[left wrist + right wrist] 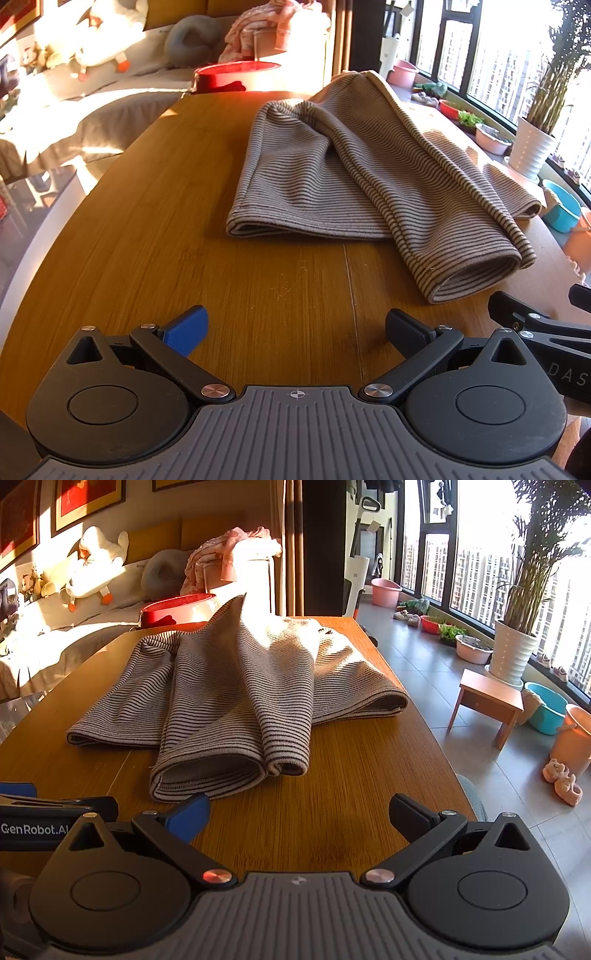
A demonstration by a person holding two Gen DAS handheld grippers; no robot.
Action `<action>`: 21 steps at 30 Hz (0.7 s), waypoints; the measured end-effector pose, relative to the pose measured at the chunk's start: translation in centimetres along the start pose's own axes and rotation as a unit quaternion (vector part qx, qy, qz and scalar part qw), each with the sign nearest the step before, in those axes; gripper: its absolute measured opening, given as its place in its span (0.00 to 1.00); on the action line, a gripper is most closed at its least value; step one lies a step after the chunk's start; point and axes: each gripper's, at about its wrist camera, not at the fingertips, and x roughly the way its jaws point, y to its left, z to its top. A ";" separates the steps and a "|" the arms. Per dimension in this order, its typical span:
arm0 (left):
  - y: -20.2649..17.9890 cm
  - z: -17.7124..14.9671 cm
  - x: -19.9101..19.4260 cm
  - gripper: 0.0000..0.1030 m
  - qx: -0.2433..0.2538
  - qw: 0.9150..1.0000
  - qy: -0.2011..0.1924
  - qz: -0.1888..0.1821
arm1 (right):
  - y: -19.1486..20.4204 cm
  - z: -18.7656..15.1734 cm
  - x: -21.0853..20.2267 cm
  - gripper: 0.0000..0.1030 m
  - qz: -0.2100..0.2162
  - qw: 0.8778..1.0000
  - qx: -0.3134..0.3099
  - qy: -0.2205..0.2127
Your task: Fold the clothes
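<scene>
A brown striped garment (343, 173) lies loosely bunched on the wooden table (184, 236), with one sleeve-like roll reaching toward the near right. In the right wrist view the same garment (236, 698) lies just ahead, its rolled end nearest. My left gripper (297, 330) is open and empty above bare table, short of the garment. My right gripper (299, 818) is open and empty, close in front of the garment's rolled end. The right gripper's body shows at the right edge of the left wrist view (535, 325).
A red basin (236, 75) stands past the table's far end. A sofa with plush toys (92, 565) lies to the left. To the right are a small wooden stool (487, 701), buckets (546, 709) and potted plants (513, 653) by the window.
</scene>
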 end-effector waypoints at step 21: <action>0.0 0.3 0.2 1.00 0.001 1.000 0.002 0.004 | 0.2 0.1 0.3 1.00 0.002 1.000 -0.003 0.002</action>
